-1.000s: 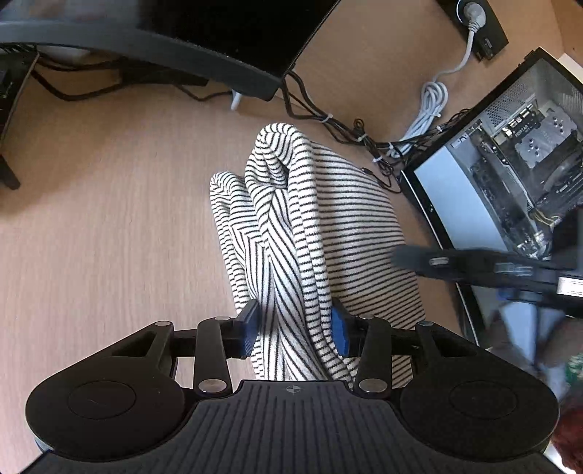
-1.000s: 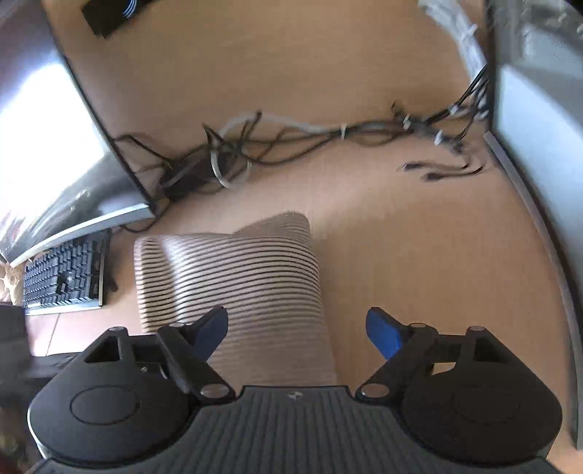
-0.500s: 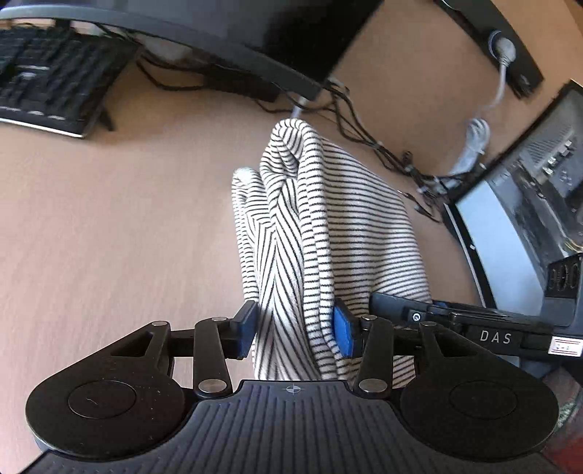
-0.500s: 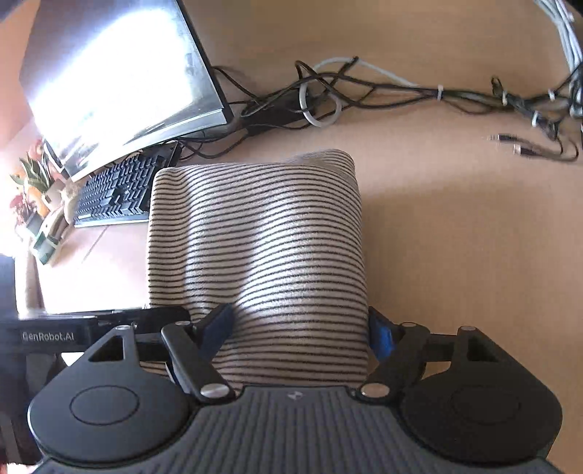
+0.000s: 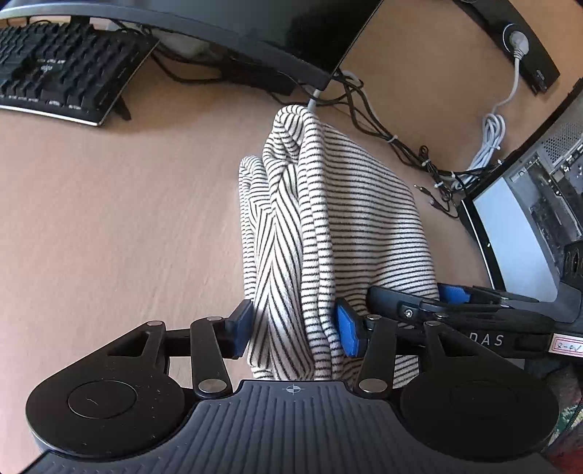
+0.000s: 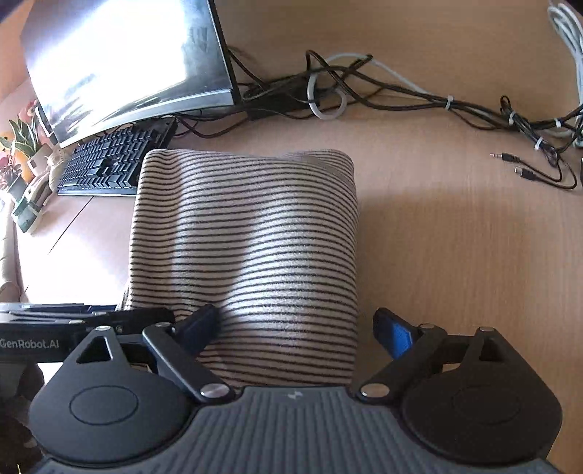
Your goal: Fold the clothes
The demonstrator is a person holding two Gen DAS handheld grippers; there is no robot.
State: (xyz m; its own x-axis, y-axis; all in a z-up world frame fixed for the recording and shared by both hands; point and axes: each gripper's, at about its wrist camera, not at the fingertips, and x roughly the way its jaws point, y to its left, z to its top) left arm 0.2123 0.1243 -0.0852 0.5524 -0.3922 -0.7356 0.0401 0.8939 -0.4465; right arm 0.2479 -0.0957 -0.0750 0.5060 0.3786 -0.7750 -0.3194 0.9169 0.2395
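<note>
A folded white garment with thin black stripes [image 5: 349, 226] lies on the wooden desk [image 5: 120, 226]. My left gripper [image 5: 293, 328] straddles its bunched near-left edge. Both blue pads [image 5: 346, 335] still touch the cloth while the jaws are opening. In the right wrist view the same garment [image 6: 247, 240] shows its smooth striped top. My right gripper [image 6: 298, 328] straddles its near end, jaws opening wide. The left finger rests against the cloth, and the right blue pad [image 6: 395, 335] stands clear of the cloth's edge. Each gripper shows at the edge of the other's view.
A curved monitor [image 5: 218, 29] and a black keyboard [image 5: 62, 69] stand behind the garment. Tangled cables [image 5: 400, 146] run to a power strip [image 5: 528, 47]. A glass-sided computer case [image 5: 517, 226] is at the right. Small potted plants [image 6: 18, 146] sit far left.
The right gripper came down over the garment's near end and then spread its jaws, its right pad leaving the cloth. The left gripper swung round, bringing the keyboard into view, and its pads parted slightly.
</note>
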